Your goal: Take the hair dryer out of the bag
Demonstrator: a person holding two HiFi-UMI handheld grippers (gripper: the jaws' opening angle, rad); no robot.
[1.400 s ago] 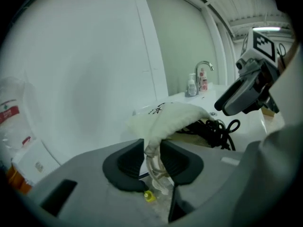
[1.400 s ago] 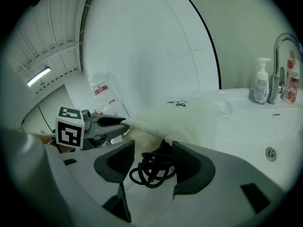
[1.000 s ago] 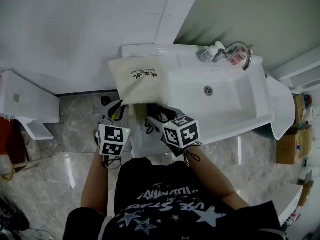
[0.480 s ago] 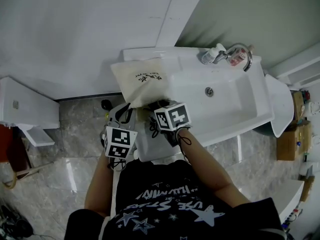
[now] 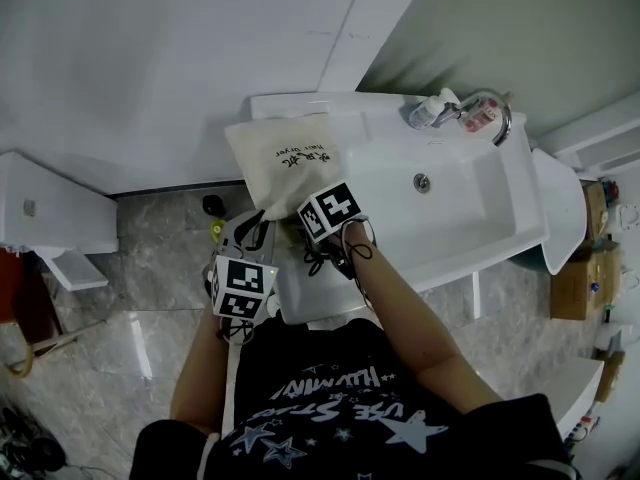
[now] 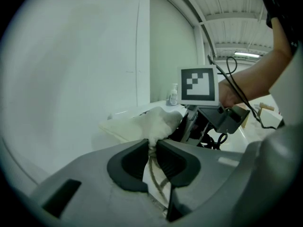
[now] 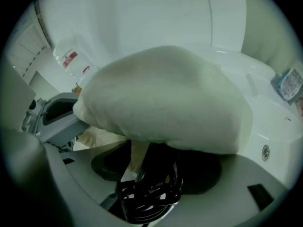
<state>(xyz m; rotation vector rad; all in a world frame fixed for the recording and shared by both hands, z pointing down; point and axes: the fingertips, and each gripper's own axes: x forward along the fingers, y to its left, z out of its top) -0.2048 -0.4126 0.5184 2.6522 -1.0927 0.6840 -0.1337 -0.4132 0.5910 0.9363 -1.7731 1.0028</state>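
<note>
A cream cloth bag [image 5: 285, 163] with dark print lies on the left end of the white sink counter [image 5: 300, 103]. My left gripper [image 6: 152, 148] is shut on the bag's gathered rim and drawstring, just below the bag in the head view [image 5: 250, 233]. My right gripper [image 7: 156, 167] points steeply down at the bag's mouth, its marker cube [image 5: 328, 211] over the opening. Its jaws stand wide open around the black coiled cord [image 7: 150, 193], with the dark hair dryer [image 7: 161, 152] under the raised cloth [image 7: 165, 98]. Most of the dryer is hidden inside.
The sink basin [image 5: 440, 193] lies right of the bag, with a tap [image 5: 482, 103] and soap bottle [image 5: 430, 110] behind it. A plastic water bottle [image 7: 71, 60] stands near the wall. A white cabinet [image 5: 45, 213] is at left, cardboard boxes [image 5: 575, 288] at right.
My right gripper has moved toward the bag and tipped downward over its mouth, with its jaws wider. The left gripper has kept its hold and barely shifted.
</note>
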